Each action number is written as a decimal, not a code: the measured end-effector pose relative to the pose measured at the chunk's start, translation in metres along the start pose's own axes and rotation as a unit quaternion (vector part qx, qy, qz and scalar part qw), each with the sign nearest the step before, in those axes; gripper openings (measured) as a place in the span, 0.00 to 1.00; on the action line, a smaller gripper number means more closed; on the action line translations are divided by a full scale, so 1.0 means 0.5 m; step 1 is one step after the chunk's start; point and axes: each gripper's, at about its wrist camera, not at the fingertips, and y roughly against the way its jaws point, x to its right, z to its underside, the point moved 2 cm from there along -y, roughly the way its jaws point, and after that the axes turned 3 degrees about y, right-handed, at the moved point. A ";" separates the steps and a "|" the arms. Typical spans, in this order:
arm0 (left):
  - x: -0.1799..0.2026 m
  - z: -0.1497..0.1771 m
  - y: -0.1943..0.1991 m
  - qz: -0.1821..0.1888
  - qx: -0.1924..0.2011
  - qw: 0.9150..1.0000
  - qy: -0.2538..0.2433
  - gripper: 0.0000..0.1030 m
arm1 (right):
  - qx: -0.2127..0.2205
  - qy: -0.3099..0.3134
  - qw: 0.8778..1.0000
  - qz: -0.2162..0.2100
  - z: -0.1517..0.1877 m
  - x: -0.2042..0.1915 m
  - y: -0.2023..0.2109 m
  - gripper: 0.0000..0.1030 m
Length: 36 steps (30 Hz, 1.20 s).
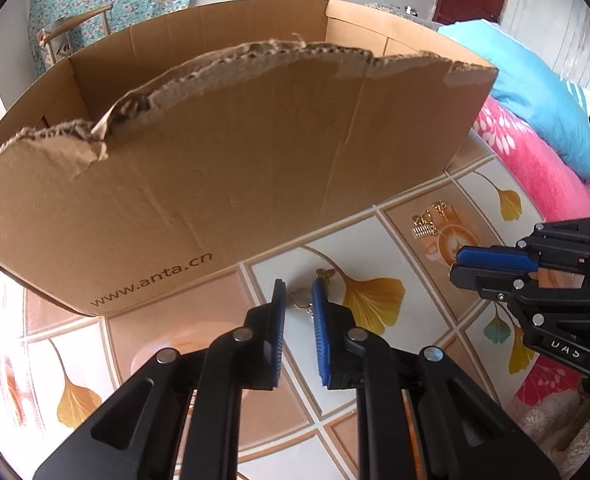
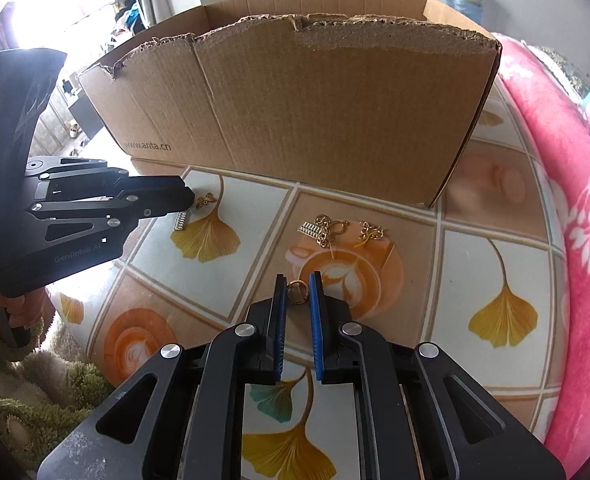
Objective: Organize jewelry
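In the left wrist view my left gripper [image 1: 298,294] stands low over the tabletop, its blue pads closed against a gold earring with a pale round disc [image 1: 301,298]. A gold butterfly charm [image 1: 326,275] lies just beyond the right pad. The right wrist view shows my right gripper [image 2: 297,292] shut on a small gold ring [image 2: 297,292], held above the table. A heap of gold and silver jewelry [image 2: 331,230] lies ahead of it. The left gripper [image 2: 189,196] shows at the left, with a silver comb-like piece [image 2: 181,222] beneath its tip.
An open cardboard box [image 2: 315,120] with a torn front rim stands just behind the jewelry. The table [image 2: 495,264] wears a cloth printed with tiles and ginkgo leaves. A pink blanket [image 2: 567,200] borders the right side. A hand [image 2: 15,312] grips the left tool.
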 end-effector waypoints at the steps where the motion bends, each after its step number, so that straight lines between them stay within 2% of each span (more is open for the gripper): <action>1: 0.001 0.000 0.000 0.000 -0.002 1.000 -0.002 0.13 | 0.000 0.000 1.000 0.000 -0.002 0.000 0.002 0.09; 10: 0.015 0.002 -0.004 -0.008 0.000 0.999 -0.033 0.13 | 0.000 0.003 1.000 0.003 -0.003 -0.005 0.001 0.09; 25: 0.021 0.004 -0.008 -0.007 -0.005 0.999 -0.039 0.13 | -0.006 -0.008 1.000 -0.014 -0.006 0.006 0.002 0.09; 30: 0.019 0.006 -0.006 -0.007 -0.002 0.999 -0.040 0.13 | -0.008 -0.013 1.000 -0.025 -0.006 0.012 0.001 0.13; 33: 0.019 0.006 -0.005 -0.008 -0.001 0.999 -0.040 0.13 | -0.008 -0.012 0.999 -0.036 -0.005 0.009 0.002 0.23; 36: 0.020 0.006 -0.005 -0.009 0.000 0.999 -0.040 0.13 | -0.006 0.000 1.000 -0.025 -0.004 -0.004 0.004 0.24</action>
